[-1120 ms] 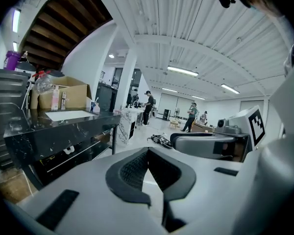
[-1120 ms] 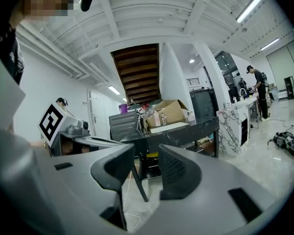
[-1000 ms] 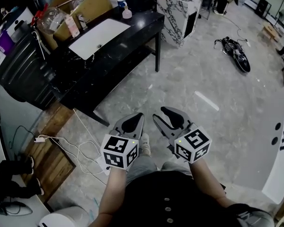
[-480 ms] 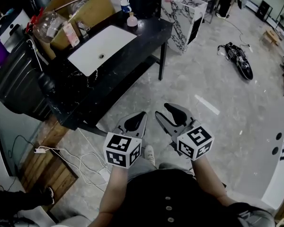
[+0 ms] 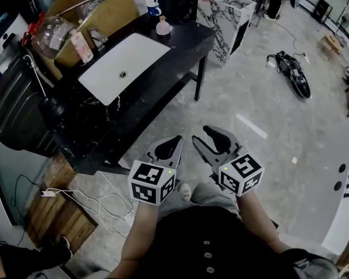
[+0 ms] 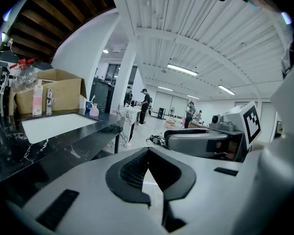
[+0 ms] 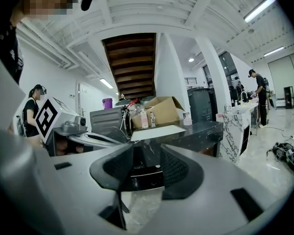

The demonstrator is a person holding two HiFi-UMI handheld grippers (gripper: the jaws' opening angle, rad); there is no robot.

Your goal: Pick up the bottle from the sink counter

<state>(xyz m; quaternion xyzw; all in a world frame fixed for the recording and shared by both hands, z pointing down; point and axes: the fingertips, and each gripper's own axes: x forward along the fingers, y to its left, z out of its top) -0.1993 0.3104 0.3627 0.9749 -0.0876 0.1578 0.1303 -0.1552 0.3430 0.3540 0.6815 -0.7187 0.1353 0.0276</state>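
The black sink counter (image 5: 163,63) with its white basin (image 5: 122,65) stands ahead and to the left in the head view. A small pink bottle (image 5: 163,27) stands on its far right corner, beside a blue and white cup (image 5: 154,9). Another pink bottle (image 5: 81,45) stands by the tap. Both grippers hang at waist height over the floor, well short of the counter. The left gripper (image 5: 173,144) is shut and empty, its tips meeting (image 6: 148,149). The right gripper (image 5: 206,135) is open with nothing between its pads (image 7: 147,153). The small pink bottle shows far off in both gripper views (image 6: 94,110) (image 7: 187,119).
A cardboard box (image 5: 93,4) full of clutter sits behind the basin. A black ribbed bin (image 5: 17,103) stands left of the counter and a marble-patterned cabinet (image 5: 227,16) beyond it. White cables (image 5: 93,199) lie on the floor at the left, black gear (image 5: 291,71) at the far right.
The counter has slid down and towards the middle of the head view as the person came closer. Both grippers keep the same pose in front of the body.
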